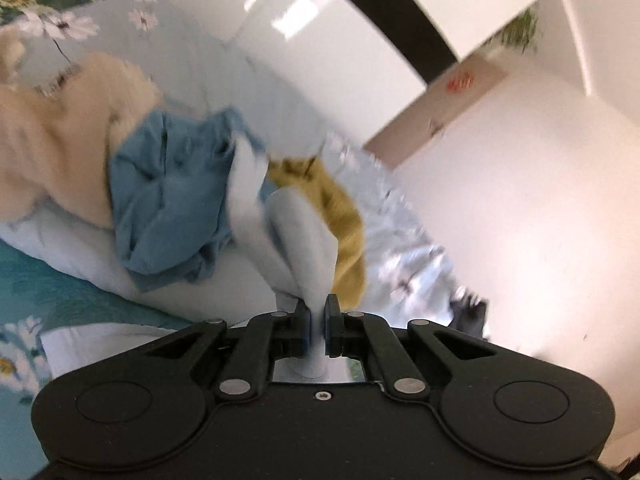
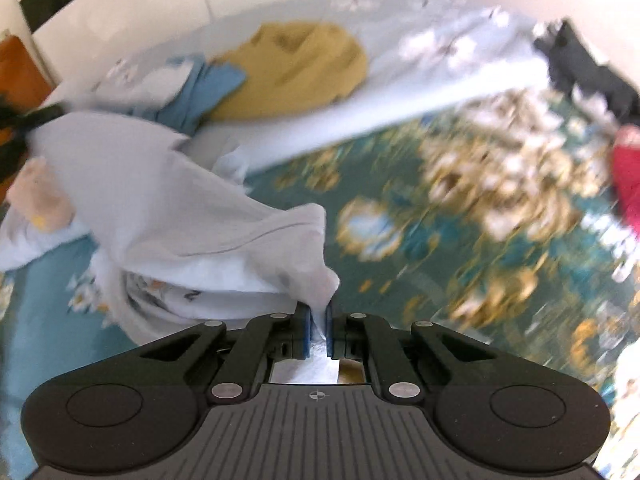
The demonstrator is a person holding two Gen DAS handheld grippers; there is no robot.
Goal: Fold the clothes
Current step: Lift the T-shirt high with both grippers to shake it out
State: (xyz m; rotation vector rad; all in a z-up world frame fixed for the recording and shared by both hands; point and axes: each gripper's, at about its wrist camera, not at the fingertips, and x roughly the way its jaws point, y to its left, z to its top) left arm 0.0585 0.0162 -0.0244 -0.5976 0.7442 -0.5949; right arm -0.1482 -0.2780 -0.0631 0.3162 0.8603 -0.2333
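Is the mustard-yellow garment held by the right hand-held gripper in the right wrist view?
No: the right hand-held gripper is clamped on a white garment, while the mustard-yellow garment lies apart on the bed.

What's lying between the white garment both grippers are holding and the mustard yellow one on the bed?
A crumpled blue garment lies between the white garment and the mustard yellow garment, overlapping the yellow one's edge. The right wrist view shows it best.
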